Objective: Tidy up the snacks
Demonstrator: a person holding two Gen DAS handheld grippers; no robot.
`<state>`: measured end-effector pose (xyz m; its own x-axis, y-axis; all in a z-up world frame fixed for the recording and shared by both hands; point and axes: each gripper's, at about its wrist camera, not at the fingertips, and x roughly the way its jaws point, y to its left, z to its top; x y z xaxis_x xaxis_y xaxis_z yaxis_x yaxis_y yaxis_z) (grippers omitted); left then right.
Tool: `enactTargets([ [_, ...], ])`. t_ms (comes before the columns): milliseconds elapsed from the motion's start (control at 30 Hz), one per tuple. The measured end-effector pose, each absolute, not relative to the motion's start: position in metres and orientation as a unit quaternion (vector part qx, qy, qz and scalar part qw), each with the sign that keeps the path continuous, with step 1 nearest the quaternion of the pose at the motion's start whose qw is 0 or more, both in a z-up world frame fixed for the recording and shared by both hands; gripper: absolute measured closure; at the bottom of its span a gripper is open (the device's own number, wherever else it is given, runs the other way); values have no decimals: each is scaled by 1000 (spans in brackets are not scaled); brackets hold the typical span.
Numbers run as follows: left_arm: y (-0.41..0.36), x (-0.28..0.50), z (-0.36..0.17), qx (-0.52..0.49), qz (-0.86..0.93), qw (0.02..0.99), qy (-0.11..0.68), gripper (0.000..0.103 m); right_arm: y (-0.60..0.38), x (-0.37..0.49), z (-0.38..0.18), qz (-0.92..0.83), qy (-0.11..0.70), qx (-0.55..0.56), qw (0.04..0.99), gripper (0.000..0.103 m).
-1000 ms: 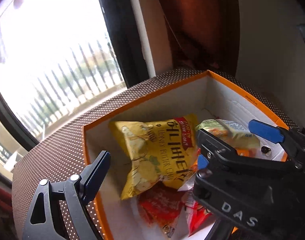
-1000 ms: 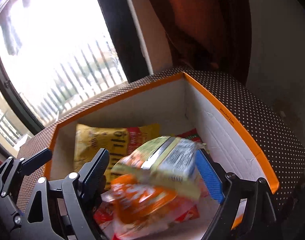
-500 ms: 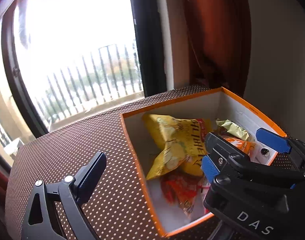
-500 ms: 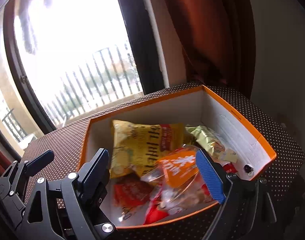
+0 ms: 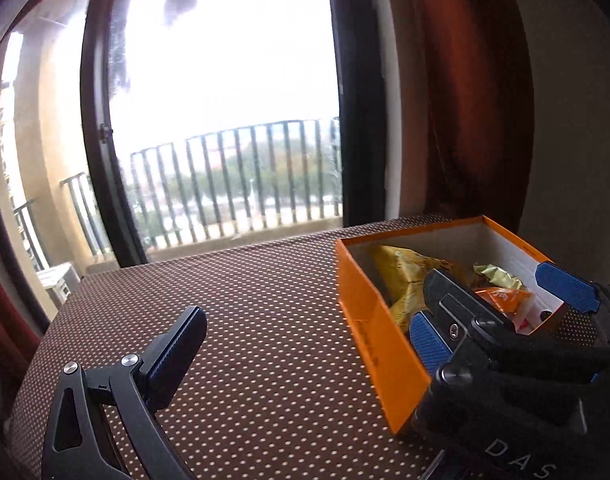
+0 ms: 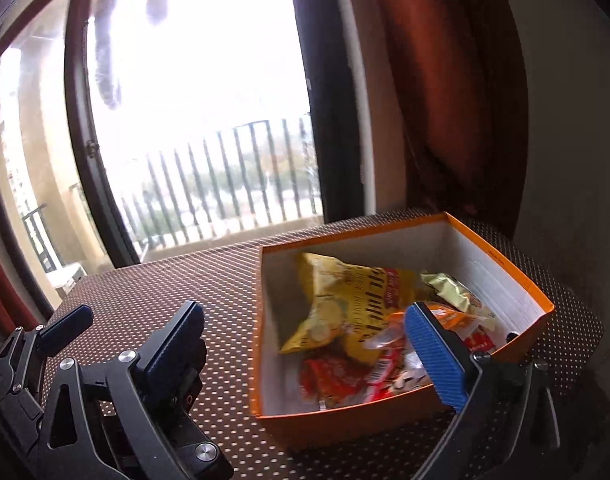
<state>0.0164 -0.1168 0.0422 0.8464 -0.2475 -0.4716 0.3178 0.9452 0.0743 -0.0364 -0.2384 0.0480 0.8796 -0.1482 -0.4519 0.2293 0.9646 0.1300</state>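
Inside the orange box (image 6: 357,420) the snacks lie in a loose heap: a yellow chip bag (image 6: 337,304) leans toward the far-left corner, a pale green packet (image 6: 451,290) sits by the right wall, an orange-topped clear packet (image 6: 449,320) lies in front of it, and a red packet (image 6: 329,376) rests on the floor of the box nearest the camera. The box stands on a brown table with white dots (image 5: 265,340), toward its right end, before a window (image 5: 225,100) with a balcony railing outside and a rust-red curtain (image 6: 445,100). Both grippers hover short of the box. The left gripper (image 5: 305,332) has its jaws opening, with nothing between them. The right gripper (image 6: 305,344) likewise has its jaws opening and grips nothing.
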Motion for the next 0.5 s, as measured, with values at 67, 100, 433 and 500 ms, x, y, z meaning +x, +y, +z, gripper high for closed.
enactTargets([
  [67,-103,11,42,70,-137,961,229,1,-225,-40,48,-85,218,85,968,0],
  [100,-98,9,42,68,-132,962,227,1,-220,-42,48,-80,216,83,970,0],
  [433,-33,-9,23,35,-74,969,235,1,-173,-59,35,-40,203,77,975,0],
  [500,-22,-13,18,34,-64,969,236,1,-165,-63,31,-37,202,70,976,0],
])
